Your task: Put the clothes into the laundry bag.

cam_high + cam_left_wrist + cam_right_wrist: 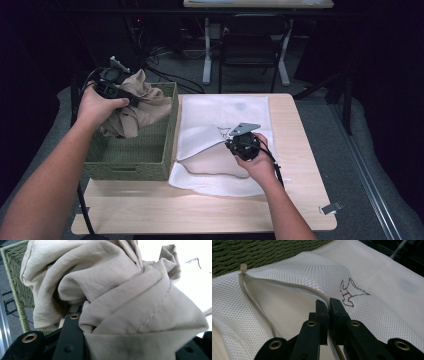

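- High view: left gripper (131, 101) was clamped on the beige garment (140, 102), lifted above the green woven basket (130, 167), not yet over the bag.
- Right gripper (229, 141) pinched the zipper edge of the white mesh laundry bag (225, 107), holding its mouth open on the table (200, 212).
- Done: 1 grab, bag open. Left: move garment in, zip.

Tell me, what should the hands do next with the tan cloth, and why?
Probably carry the tan cloth over to the mouth of the mesh bag. The left gripper is shut on the cloth, lifted above the green basket, and the right gripper pinches the bag's zipper edge, holding it open on the table.
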{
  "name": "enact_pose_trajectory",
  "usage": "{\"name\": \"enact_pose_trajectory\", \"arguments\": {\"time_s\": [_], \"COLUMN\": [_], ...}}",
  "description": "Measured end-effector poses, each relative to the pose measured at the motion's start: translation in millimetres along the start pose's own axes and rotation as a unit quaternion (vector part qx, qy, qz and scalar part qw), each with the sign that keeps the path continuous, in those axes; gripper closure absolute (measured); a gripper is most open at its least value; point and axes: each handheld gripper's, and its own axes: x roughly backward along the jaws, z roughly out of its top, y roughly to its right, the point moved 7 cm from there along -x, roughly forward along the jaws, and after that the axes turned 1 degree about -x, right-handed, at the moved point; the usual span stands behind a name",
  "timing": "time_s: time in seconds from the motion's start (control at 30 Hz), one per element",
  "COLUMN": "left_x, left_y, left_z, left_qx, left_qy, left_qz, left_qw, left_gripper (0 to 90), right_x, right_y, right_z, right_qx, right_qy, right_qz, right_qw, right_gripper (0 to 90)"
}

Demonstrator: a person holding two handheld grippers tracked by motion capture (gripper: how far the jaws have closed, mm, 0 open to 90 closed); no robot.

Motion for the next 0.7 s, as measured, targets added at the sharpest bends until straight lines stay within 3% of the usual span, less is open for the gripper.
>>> {"name": "enact_pose_trajectory", "arguments": {"time_s": [0.33,0.7], "left_x": [6.4,7.5], "left_y": [12.6,21.7], "left_z": [-3.4,-4.4], "left_qx": [-0.025,-0.035], "left_qy": [-0.012,-0.013], "left_qz": [-0.005,-0.013], "left_qw": [0.9996,0.9992], "left_gripper": [60.8,60.8], "right_x": [-0.1,-0.1], "right_y": [-0.1,-0.1], "right_z": [0.1,0.2], "right_qx": [0.0,0.001], "right_qy": [0.0,0.001], "right_qz": [-0.001,0.0], "right_qw": [1.0,1.0], "right_gripper": [86.1,86.1]}}
